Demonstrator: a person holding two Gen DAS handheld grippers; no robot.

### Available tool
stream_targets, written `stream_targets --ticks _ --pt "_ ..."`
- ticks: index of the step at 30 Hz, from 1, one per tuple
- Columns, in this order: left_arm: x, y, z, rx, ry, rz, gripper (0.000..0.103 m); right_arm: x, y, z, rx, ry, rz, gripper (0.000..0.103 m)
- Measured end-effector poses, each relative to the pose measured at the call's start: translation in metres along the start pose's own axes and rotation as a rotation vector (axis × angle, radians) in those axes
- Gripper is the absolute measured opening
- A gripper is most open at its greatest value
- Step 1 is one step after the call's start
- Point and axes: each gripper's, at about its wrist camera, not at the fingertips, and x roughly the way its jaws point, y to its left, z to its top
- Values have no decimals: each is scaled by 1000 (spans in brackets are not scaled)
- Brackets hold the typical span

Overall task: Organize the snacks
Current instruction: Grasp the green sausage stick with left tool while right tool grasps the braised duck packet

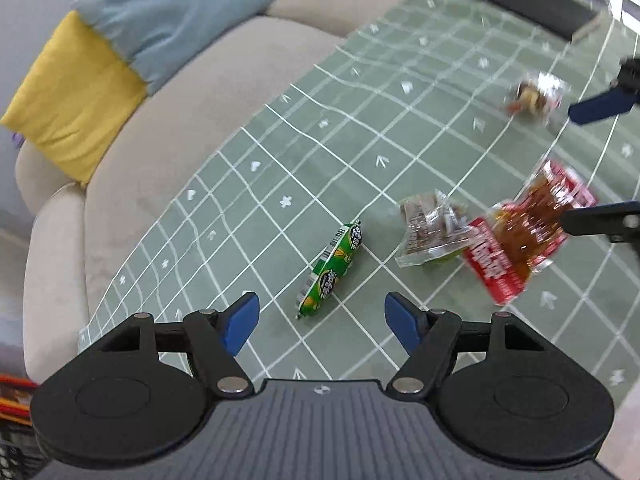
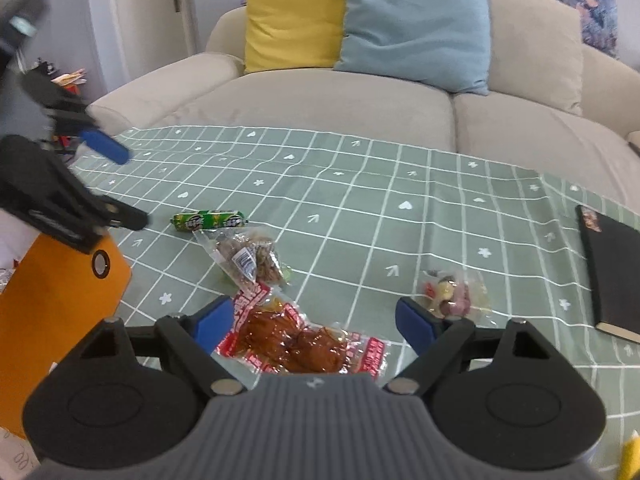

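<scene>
Green checked cloth bears scattered snacks (both tongs gape, empty).

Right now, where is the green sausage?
The green sausage lies on the checked cloth, straight ahead of the left fingers, left of the clear packet.

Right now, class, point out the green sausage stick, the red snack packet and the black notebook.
green sausage stick (image 1: 331, 270), left wrist view, middle of wrapper.
red snack packet (image 2: 296, 344), right wrist view, clear centre.
black notebook (image 2: 614, 270), right wrist view, cover.

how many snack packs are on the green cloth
4: green sausage far left, clear nut pack beside it, red pack nearest, candy pack right. None seem hidden.
</scene>
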Motion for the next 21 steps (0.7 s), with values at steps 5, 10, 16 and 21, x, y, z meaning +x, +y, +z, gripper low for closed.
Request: stream_targets --ticks 5,10,16,21 --pt "37 -9 17 123 63 17 80 14 1 -2 -23 15 36 85" --pt "66 -8 28 154 134 18 71 26 0 -6 -34 48 51 85" --pt "85 -7 32 146 187 -2 49 35 -2 -11 -14 88 67 84" --pt "89 -4 32 138 222 -5 32 42 -1 -15 -16 129 68 74"
